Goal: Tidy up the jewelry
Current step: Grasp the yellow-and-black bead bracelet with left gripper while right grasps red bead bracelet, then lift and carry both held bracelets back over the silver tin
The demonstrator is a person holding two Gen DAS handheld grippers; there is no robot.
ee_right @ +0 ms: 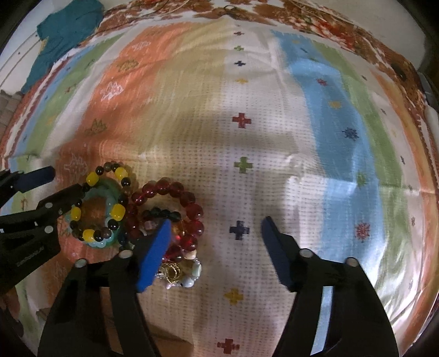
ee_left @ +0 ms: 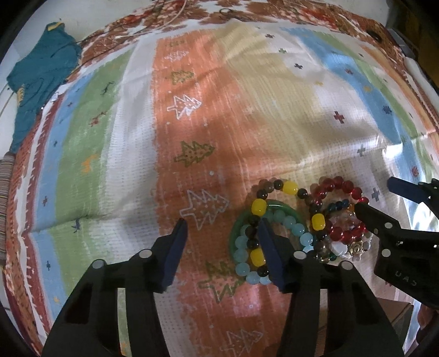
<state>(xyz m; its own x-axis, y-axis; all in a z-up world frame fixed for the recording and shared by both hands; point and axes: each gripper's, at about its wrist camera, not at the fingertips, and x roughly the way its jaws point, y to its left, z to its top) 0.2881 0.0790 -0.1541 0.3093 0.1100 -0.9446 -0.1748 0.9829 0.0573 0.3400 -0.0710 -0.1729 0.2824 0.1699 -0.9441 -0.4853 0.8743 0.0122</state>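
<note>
A pile of bracelets lies on the patterned cloth (ee_left: 192, 123). A yellow-and-dark bead bracelet (ee_left: 259, 207) lies over a green bangle (ee_left: 285, 205) and a pale blue bead bracelet (ee_left: 297, 229). A red bead bracelet (ee_left: 343, 185) lies to their right, with small gold and white pieces (ee_left: 354, 247) beside it. My left gripper (ee_left: 222, 228) is open, its right finger over the green bangle. My right gripper (ee_right: 215, 228) is open, its left finger over the red bead bracelet (ee_right: 189, 200). The yellow-and-dark bracelet (ee_right: 118, 211) sits further left.
A teal cloth (ee_left: 41, 74) lies at the far left of the table. A brown patterned border (ee_left: 274, 11) runs along the far edge. Each gripper shows in the other's view, the right (ee_left: 384, 219) and the left (ee_right: 41, 197).
</note>
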